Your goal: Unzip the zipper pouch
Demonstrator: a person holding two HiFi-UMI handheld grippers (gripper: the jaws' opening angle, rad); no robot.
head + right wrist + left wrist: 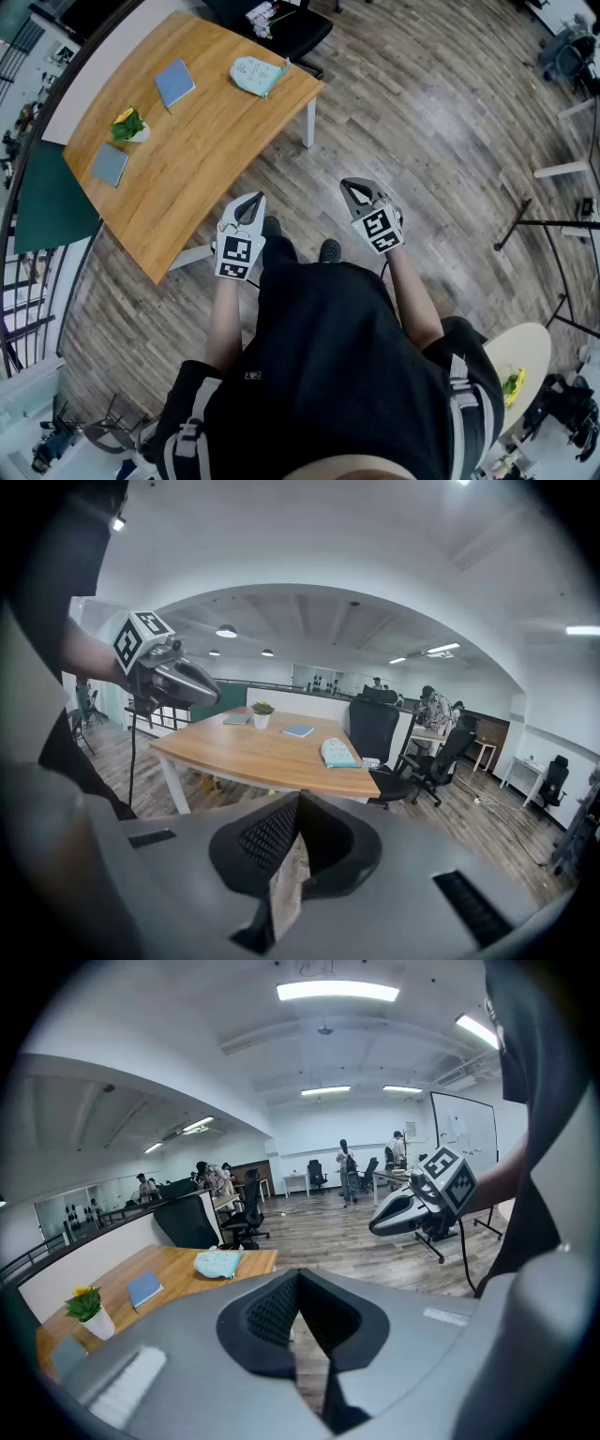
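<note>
Left gripper [249, 204]: jaws pressed together, nothing between them. It is held off the near edge of the table [206, 150], over the floor [422, 122], touching nothing. In its own view [298, 1283] the black pads [272, 1312] carry a fine dotted grid and meet along a straight seam; the shell around them is smooth grey plastic.

Right gripper [356, 192]: jaws likewise pressed together and empty [298, 803], level with the left one and farther from the table's near corner. It has the same black textured pads and the same grey shell.

Table: light wood top with a curved near edge, on white legs. Floor: grey-brown wood planks.

On the table, left to right in the head view:
- grey-blue notebook [110, 165], flat and rectangular, near the left end.
- potted plant [128, 126], green leaves with some yellow, in a small white pot.
- blue notebook [174, 83], flat, near the far edge.
- pouch [255, 75], pale teal, soft and rounded, lying flat at the right end near the far corner, well apart from both grippers [217, 1263] [337, 753].

A black office chair [291, 23] stands just beyond that corner.
</note>
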